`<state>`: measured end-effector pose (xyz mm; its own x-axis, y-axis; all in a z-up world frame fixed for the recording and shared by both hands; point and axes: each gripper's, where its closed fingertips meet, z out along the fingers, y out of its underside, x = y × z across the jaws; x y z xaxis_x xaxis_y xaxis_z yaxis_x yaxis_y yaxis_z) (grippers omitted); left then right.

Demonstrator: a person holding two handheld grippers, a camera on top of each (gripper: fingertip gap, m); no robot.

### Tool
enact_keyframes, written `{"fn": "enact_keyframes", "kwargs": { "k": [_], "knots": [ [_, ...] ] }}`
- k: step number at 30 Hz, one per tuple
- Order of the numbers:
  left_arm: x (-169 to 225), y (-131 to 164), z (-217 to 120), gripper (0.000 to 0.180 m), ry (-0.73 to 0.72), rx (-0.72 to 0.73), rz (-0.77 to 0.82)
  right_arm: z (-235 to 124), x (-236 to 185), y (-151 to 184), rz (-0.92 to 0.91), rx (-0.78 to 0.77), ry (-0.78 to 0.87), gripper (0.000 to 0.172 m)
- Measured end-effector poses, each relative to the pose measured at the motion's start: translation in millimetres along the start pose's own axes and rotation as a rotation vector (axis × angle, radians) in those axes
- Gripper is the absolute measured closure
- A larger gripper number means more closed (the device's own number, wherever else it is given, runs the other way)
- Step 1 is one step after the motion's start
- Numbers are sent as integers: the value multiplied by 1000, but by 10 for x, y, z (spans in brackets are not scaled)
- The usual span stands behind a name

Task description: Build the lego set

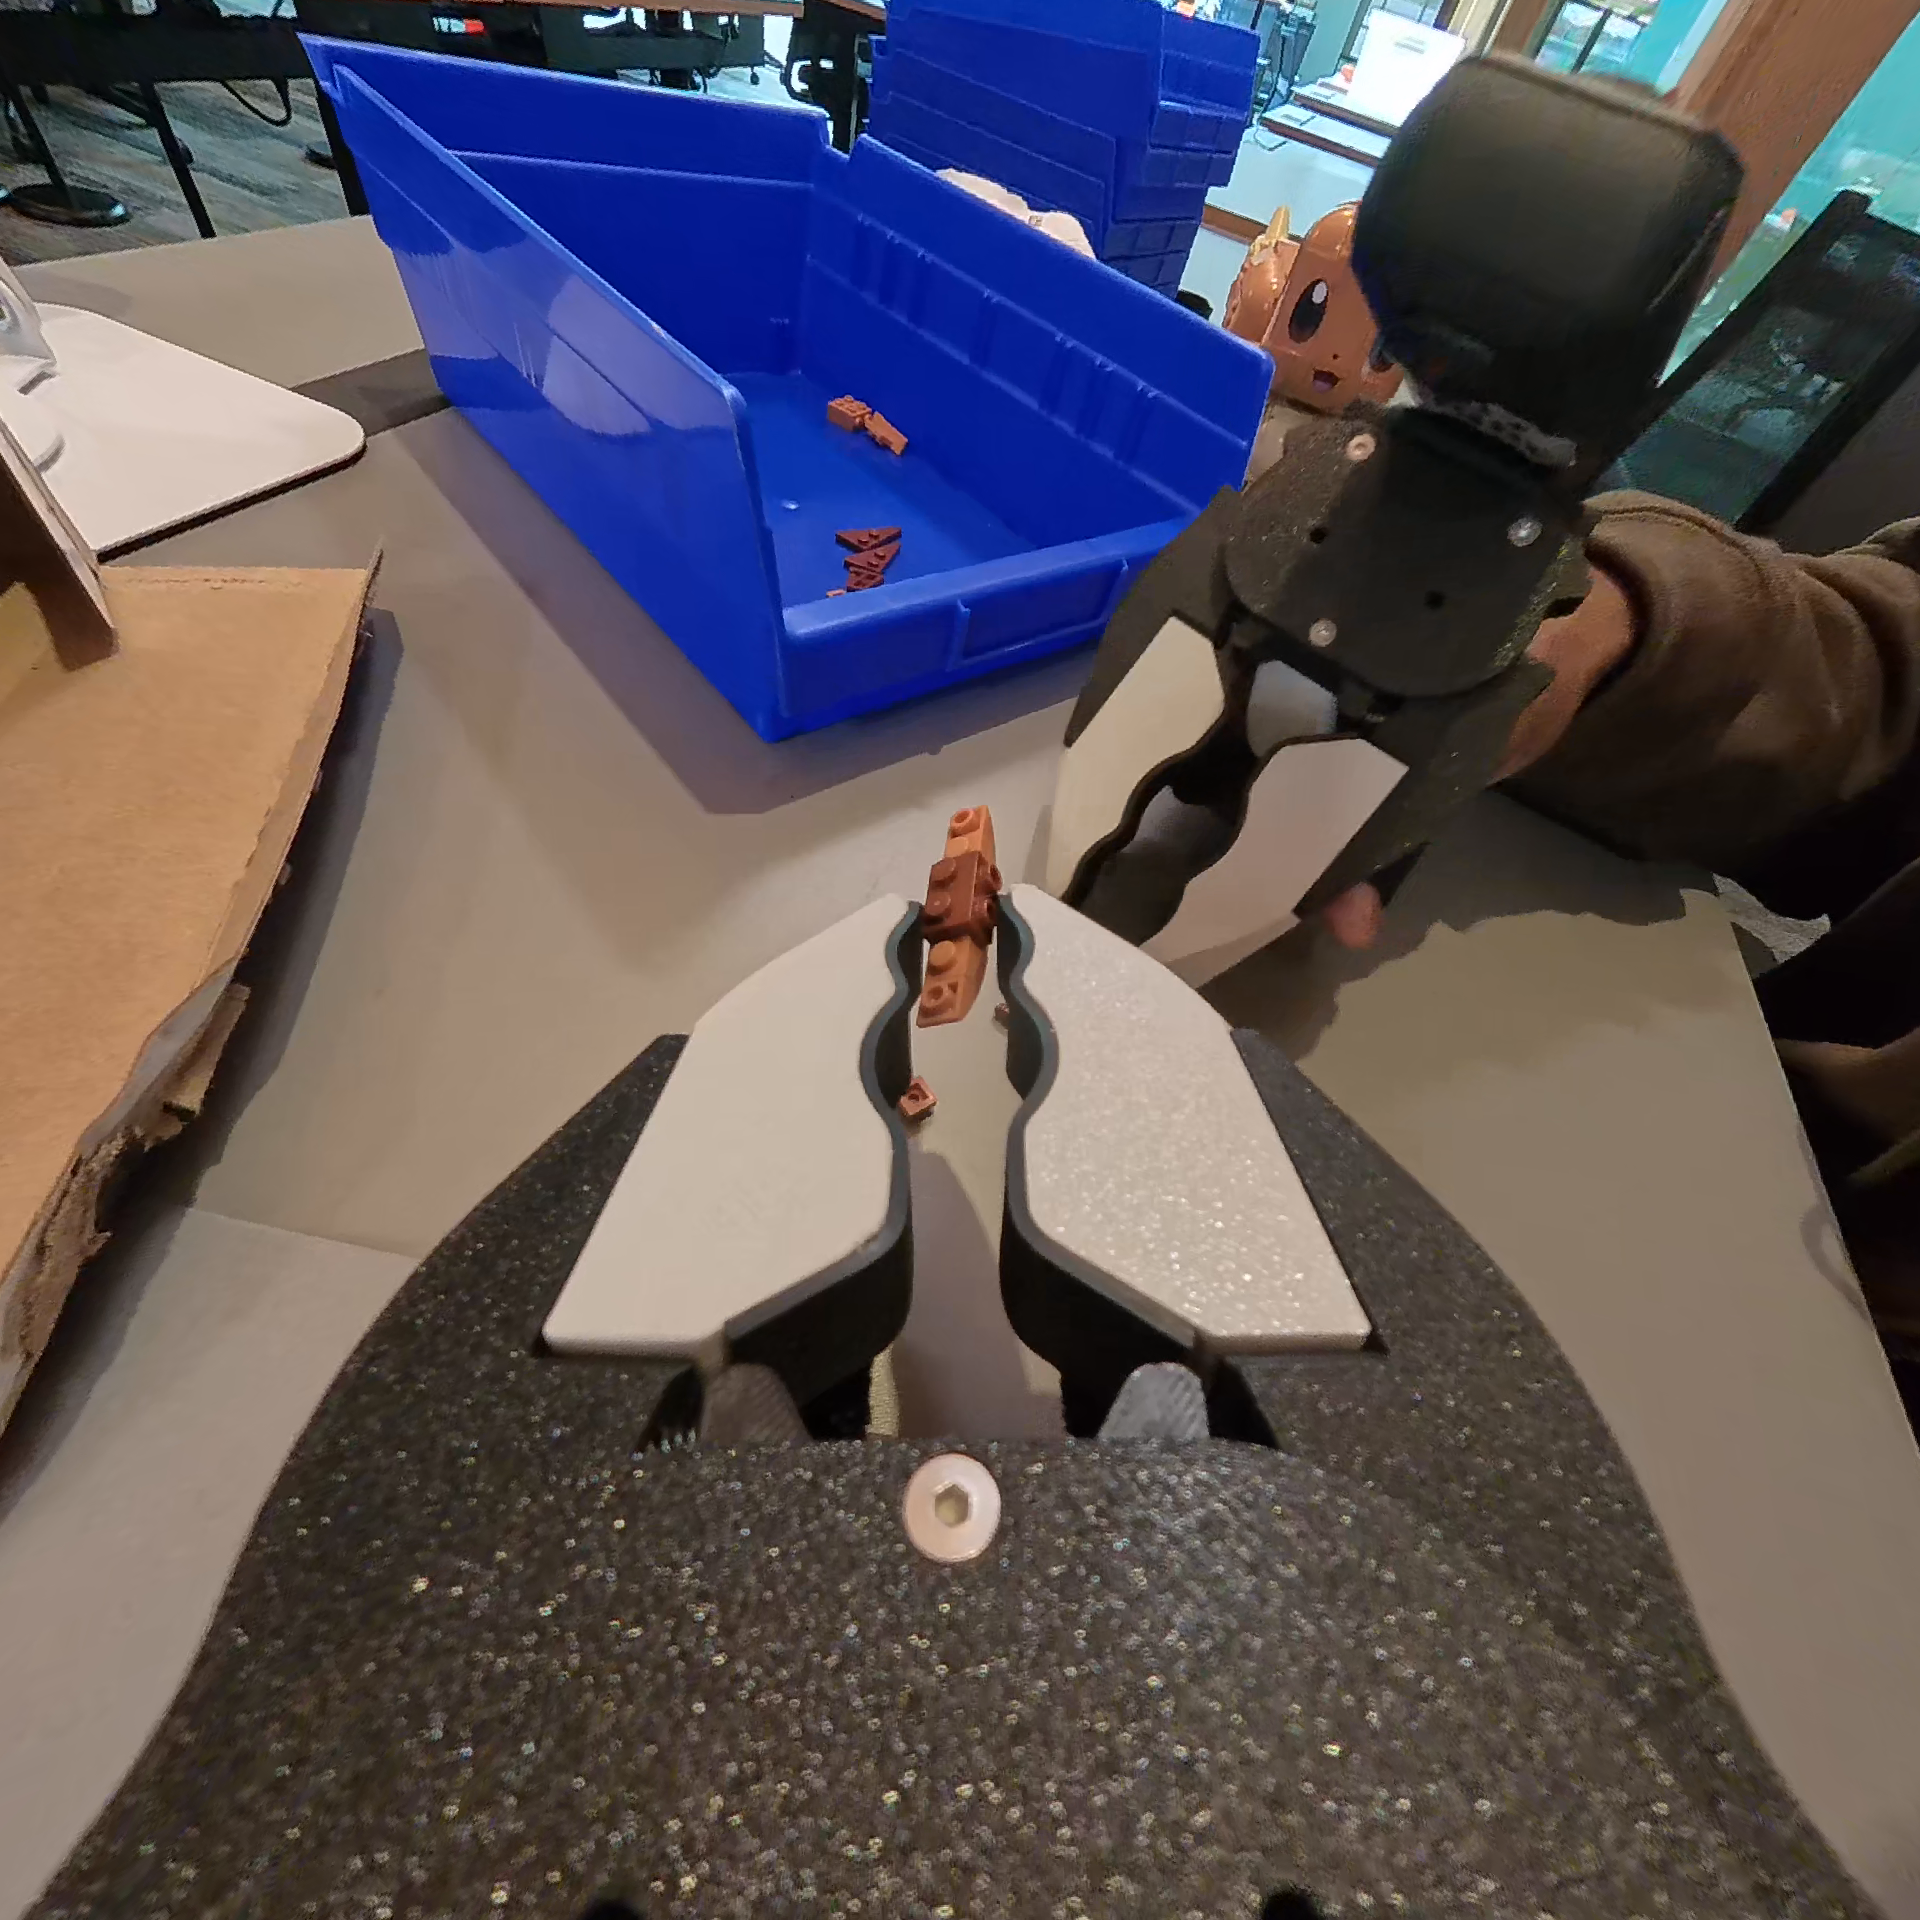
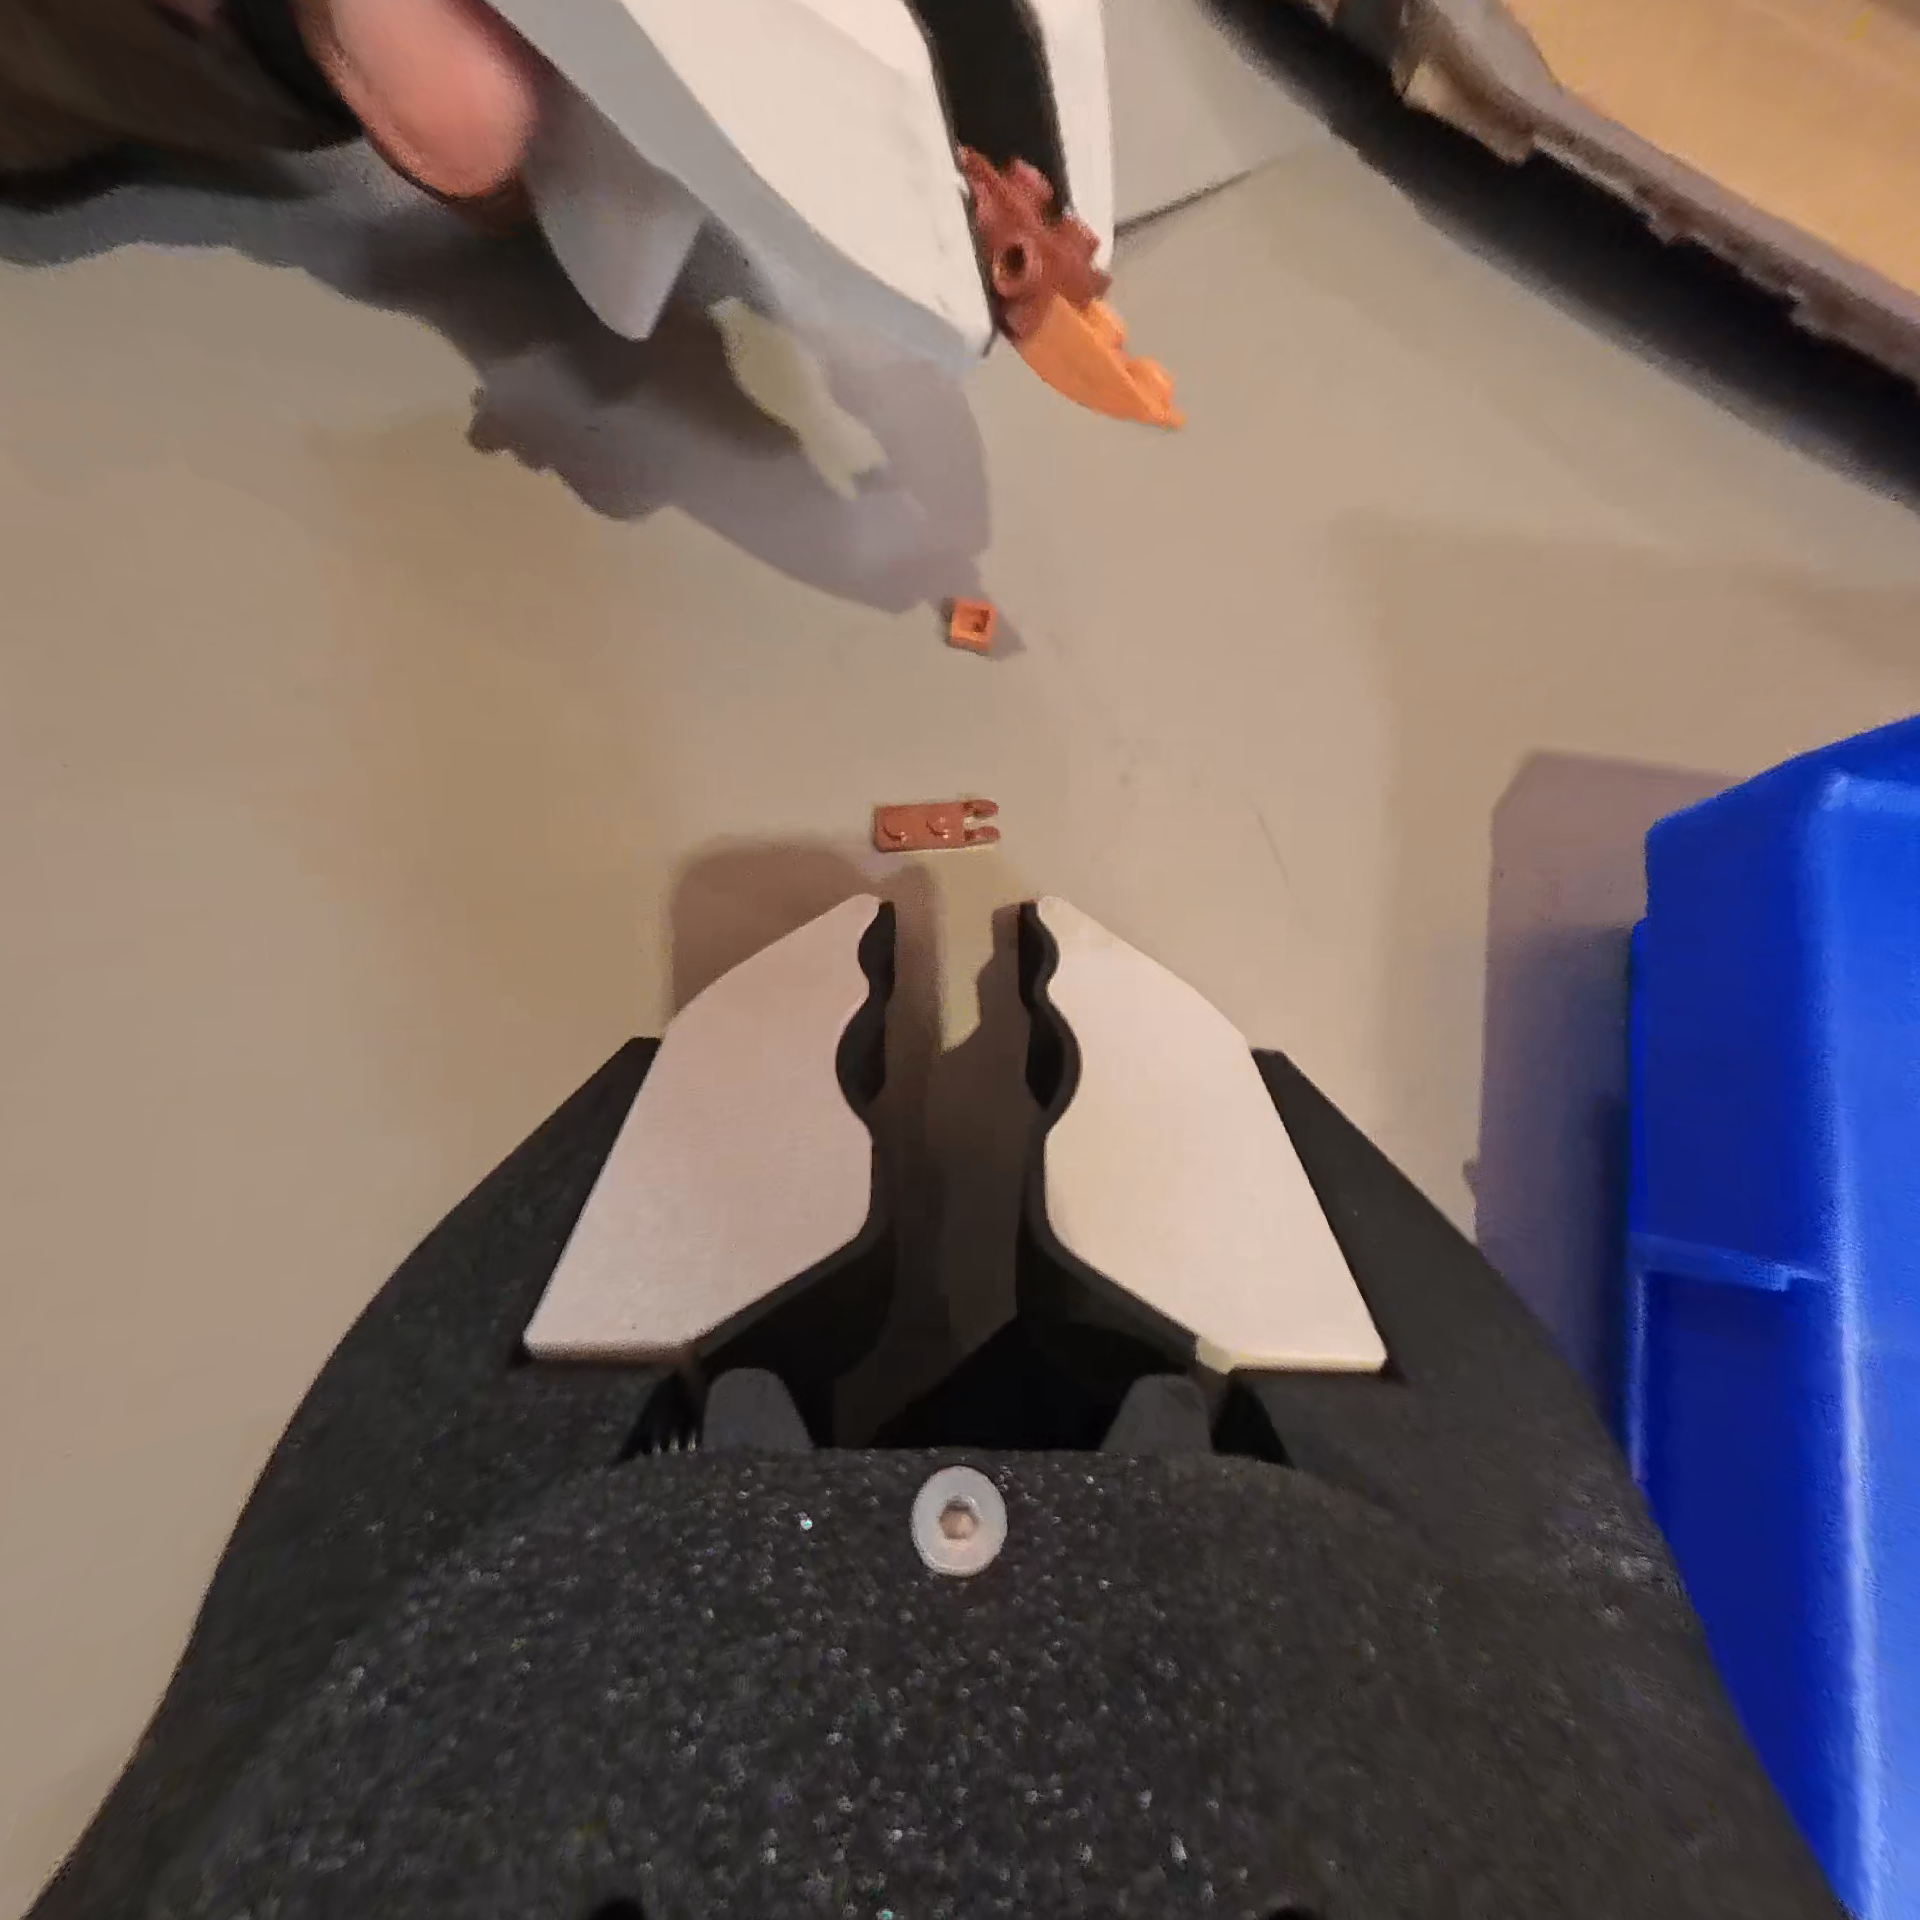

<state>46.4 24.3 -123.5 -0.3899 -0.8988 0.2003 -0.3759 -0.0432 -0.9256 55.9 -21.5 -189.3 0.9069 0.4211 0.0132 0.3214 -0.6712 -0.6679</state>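
Note:
My left gripper (image 1: pixel 958 906) is shut on a small brick assembly (image 1: pixel 961 914): a dark brown studded piece clipped on a long orange curved piece, held above the grey table (image 1: pixel 540 935). The same assembly (image 2: pixel 1049 270) shows in the right wrist view, pinched at the left gripper's fingertips (image 2: pixel 894 239). My right gripper (image 2: pixel 954 914) is open with nothing between its pads, low over the table. A flat brown clip plate (image 2: pixel 937 827) lies just beyond its tips. A small orange square piece (image 2: pixel 970 623) lies farther on. The right gripper also shows in the left wrist view (image 1: pixel 1195 904).
A blue bin (image 1: pixel 790 416) with several brown pieces (image 1: pixel 868 551) stands beyond; its corner (image 2: pixel 1787 1195) is close on the right gripper's right. Cardboard (image 1: pixel 135 831) lies at left. A tiny brown piece (image 1: pixel 916 1097) lies on the table under the left gripper. An orange toy head (image 1: pixel 1314 312) sits behind the bin.

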Motion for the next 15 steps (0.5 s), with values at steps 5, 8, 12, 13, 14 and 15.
{"fn": "enact_keyframes", "kwargs": {
  "k": [5,8,12,13,14,15],
  "knots": [
    [10,-3,1,168,-2,-3,5,61,-120,-71,-25,23,-14,148],
    [4,9,4,168,-2,-9,3,86,-193,-118,-107,49,-4,147],
    [-1,43,9,168,-2,-31,9,38,-134,-113,-94,50,-1,152],
    [-1,53,11,168,-3,-39,12,36,-160,-123,-74,58,-27,153],
    [0,66,14,168,-3,-48,17,42,-197,-136,-66,65,-49,153],
    [4,82,18,168,-2,-59,24,58,-236,-142,-71,66,-62,153]
  ]
}}
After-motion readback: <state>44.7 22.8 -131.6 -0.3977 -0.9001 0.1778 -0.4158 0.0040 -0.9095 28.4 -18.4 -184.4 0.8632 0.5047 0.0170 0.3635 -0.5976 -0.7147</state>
